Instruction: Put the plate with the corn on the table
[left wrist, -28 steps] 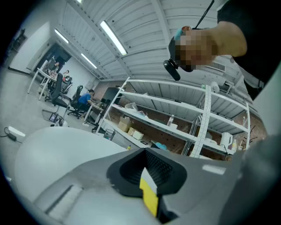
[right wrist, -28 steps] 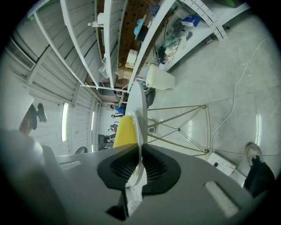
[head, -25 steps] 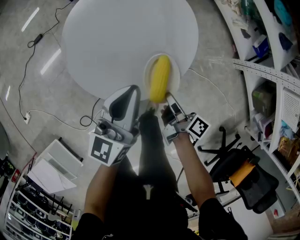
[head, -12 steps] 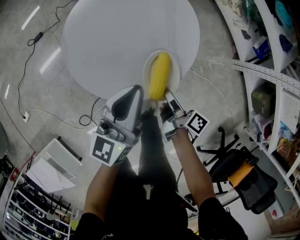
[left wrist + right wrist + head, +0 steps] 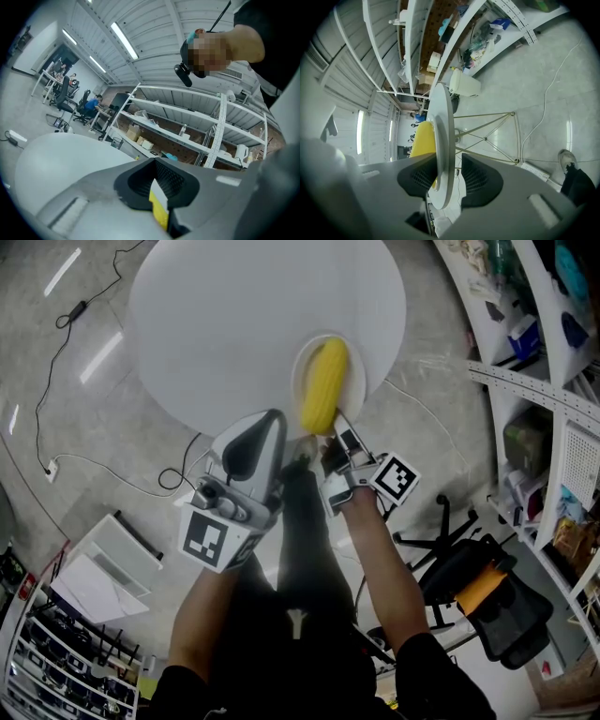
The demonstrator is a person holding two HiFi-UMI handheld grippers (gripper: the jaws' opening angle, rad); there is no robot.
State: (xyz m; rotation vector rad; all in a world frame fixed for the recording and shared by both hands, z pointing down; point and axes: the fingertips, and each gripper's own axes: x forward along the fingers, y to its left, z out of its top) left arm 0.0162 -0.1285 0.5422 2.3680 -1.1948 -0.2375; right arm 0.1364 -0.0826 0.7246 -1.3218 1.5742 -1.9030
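Note:
A yellow corn cob [image 5: 323, 385] lies on a white plate [image 5: 354, 390], which rests flat at the near right edge of the round white table [image 5: 234, 324]. My right gripper [image 5: 333, 432] is at the plate's near rim. In the right gripper view the plate [image 5: 443, 154] stands edge-on between the jaws, with the corn [image 5: 423, 138] on its left. The right gripper [image 5: 445, 176] has just been opening; its pads stand off the rim. My left gripper [image 5: 265, 418] hovers level just off the table's near edge, and the left gripper [image 5: 157, 185] has its pads together.
Shelving [image 5: 544, 381] packed with goods runs along the right. A black office chair [image 5: 487, 587] stands at the lower right. A cable [image 5: 56, 409] trails over the floor at the left, and a white rack [image 5: 103, 568] sits at the lower left. Wire table legs [image 5: 487, 136] show beneath the top.
The right gripper's jaws have spread apart off the plate's rim. The plate with the corn stays at the table's edge. The left gripper has kept still.

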